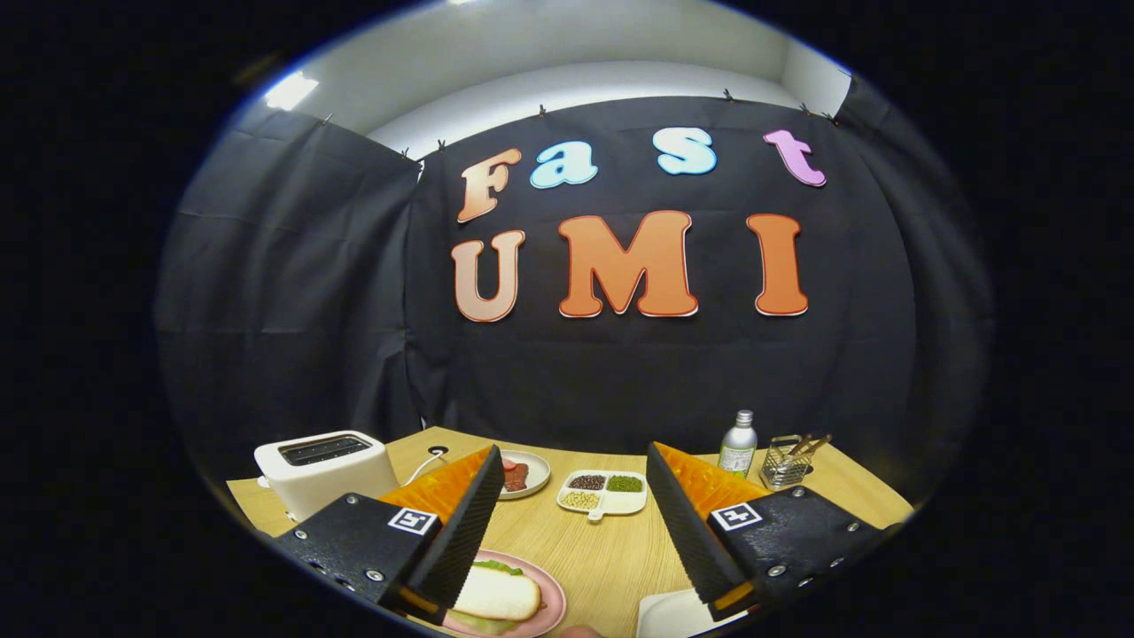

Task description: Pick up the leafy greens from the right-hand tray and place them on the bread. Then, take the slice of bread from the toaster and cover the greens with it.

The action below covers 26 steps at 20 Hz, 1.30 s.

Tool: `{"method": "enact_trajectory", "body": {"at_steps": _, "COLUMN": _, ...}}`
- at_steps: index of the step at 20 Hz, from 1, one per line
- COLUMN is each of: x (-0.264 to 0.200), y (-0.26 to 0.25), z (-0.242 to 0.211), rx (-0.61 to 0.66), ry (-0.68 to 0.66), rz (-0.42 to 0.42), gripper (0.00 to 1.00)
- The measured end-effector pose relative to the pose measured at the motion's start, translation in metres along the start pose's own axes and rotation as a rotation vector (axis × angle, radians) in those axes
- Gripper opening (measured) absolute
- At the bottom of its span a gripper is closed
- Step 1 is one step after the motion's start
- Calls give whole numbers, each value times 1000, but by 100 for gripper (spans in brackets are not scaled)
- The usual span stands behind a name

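Your hand-held gripper (576, 532) hangs above the worktop (611, 558) with its fingers spread wide and nothing between them.

Gripper view: under your left finger a pink plate (551, 595) carries a slice of bread (498, 594) with leafy greens (496, 566) showing beneath it, so the sandwich looks covered. The white toaster (323, 470) stands toward the worktop's left edge. Between the fingers and beyond them lie a small plate of red food (524, 474) and a divided white dish (604, 494) of beans and grains. A bottle (738, 443) and a wire basket (788, 459) sit near the far right corner. A white tray (673, 616) shows under your right finger.
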<state>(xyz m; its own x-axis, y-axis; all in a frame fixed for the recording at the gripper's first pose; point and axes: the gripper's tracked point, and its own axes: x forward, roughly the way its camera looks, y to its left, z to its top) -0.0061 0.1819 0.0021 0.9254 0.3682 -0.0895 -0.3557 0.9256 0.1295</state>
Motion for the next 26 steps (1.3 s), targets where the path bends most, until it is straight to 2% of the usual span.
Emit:
{"method": "enact_trajectory", "body": {"at_steps": 4, "x": -3, "y": -2, "z": 15, "rx": -37, "ry": -64, "rz": -29, "gripper": 97}}
{"method": "enact_trajectory", "body": {"at_steps": 11, "x": -3, "y": 6, "z": 33, "rx": -71, "ry": -155, "rz": -19, "gripper": 97}}
{"method": "enact_trajectory", "body": {"at_steps": 21, "x": -3, "y": 4, "z": 39, "rx": -89, "ry": -181, "rz": -23, "gripper": 98}}
{"method": "enact_trajectory", "body": {"at_steps": 26, "x": -5, "y": 10, "z": 39, "rx": -93, "ry": -182, "rz": 6, "gripper": 98}}
